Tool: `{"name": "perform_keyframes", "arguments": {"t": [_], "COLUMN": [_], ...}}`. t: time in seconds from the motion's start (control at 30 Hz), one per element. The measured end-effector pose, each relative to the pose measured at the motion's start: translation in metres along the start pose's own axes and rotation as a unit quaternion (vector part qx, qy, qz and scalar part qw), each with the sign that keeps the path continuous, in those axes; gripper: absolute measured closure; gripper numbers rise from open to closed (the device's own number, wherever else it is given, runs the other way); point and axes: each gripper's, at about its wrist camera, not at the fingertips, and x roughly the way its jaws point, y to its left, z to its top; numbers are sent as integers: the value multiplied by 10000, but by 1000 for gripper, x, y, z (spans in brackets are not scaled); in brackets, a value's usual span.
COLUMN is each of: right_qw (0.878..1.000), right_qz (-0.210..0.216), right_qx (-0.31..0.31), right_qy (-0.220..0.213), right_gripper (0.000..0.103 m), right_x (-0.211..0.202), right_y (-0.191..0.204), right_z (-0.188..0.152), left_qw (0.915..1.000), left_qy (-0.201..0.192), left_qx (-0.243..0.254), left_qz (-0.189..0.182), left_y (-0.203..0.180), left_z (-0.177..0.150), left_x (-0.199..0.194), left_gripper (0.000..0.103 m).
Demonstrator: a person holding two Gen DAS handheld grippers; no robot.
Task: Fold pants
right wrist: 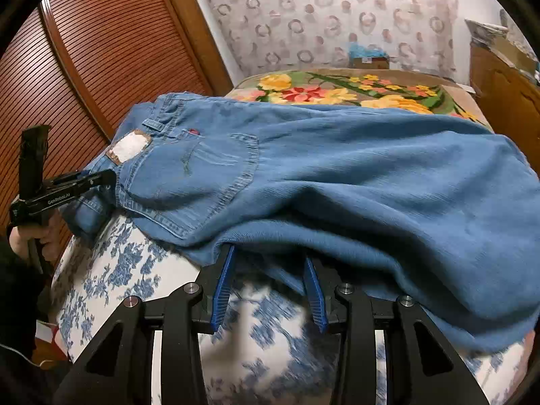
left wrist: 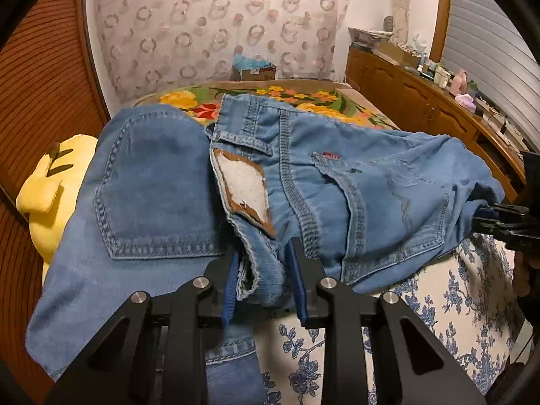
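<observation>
We are seeing rumpled blue jeans (left wrist: 337,175) lying at twelve o'clock; our left tongs (left wrist: 263,280) are pinching their waistband, our right tongs (right wrist: 270,266) pinching a leg fold.

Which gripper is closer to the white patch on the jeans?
Left. The left gripper sits at the waistband right below the white patch. The right gripper is farther along the jeans, at the leg's near edge, past the back pocket.
</observation>
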Motion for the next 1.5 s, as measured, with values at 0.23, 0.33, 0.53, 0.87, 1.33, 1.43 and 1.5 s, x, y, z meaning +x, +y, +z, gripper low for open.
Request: {"name": "perform_keyframes", "arguments": {"t": [0.23, 0.33, 0.53, 0.87, 1.33, 1.43, 1.5], "right_qw": [9993, 9988, 9982, 9951, 9910, 9911, 9910], "right_qz": [128, 140, 161, 107, 182, 193, 193], "right_qx": [258, 199, 41, -179, -595, -602, -603], "right_qy": [-251, -413, -583, -969, -1184, -1172, -1179], "right_gripper": [98, 99, 100, 100, 100, 100, 100], "right_x": [-8, -16, -28, -68, -124, -136, -146], "right_y": [-18, -12, 3, 24, 63, 67, 70], "right_z": [-3, -7, -22, -50, -123, -142, -154], "left_qw": [9998, 9994, 9976, 9933, 9887, 9882, 9878], "left_qy": [-142, -294, -643, -1093, -1393, -1421, -1455], "left_qx": [-108, -164, -246, -260, -419, -439, -428], "left_qz": [-31, 4, 30, 264, 372, 362, 364], "left_y": [2, 5, 9, 12, 19, 18, 16], "left_z": [5, 10, 15, 2, -59, -76, -89], "left_x": [-3, -13, -41, -90, -145, -155, -164], "left_gripper": [92, 93, 95, 96, 97, 97, 97]}}
